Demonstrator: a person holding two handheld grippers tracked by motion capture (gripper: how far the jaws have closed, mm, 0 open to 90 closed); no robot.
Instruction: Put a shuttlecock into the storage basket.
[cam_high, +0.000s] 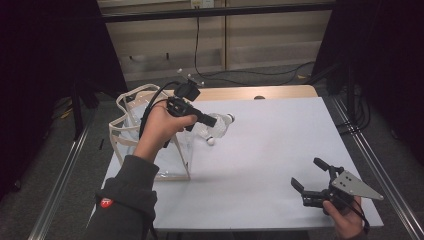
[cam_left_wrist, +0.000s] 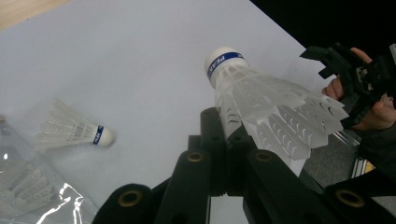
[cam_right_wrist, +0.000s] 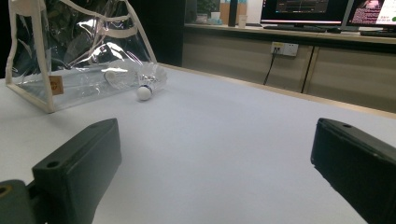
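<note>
My left gripper (cam_high: 212, 120) is raised over the table's back left, beside the clear bag (cam_high: 150, 137). It is shut on the feathered skirt of a white shuttlecock (cam_left_wrist: 261, 105) whose blue-banded cork points away from the jaws. The left gripper (cam_left_wrist: 226, 137) pinches it near the skirt's base. A second shuttlecock (cam_left_wrist: 74, 130) lies on its side on the white table (cam_high: 270, 150), just below the held one (cam_high: 223, 122). My right gripper (cam_high: 307, 172) rests near the front right corner, open with nothing between its jaws. It faces the bag (cam_right_wrist: 70, 56) and the lying shuttlecock (cam_right_wrist: 149, 81).
The clear bag has white trim and handles and stands at the table's left edge, with more shuttlecocks (cam_left_wrist: 23, 186) seen through its plastic. A wooden strip (cam_high: 250, 92) runs along the table's far edge. Black curtains hang at both sides.
</note>
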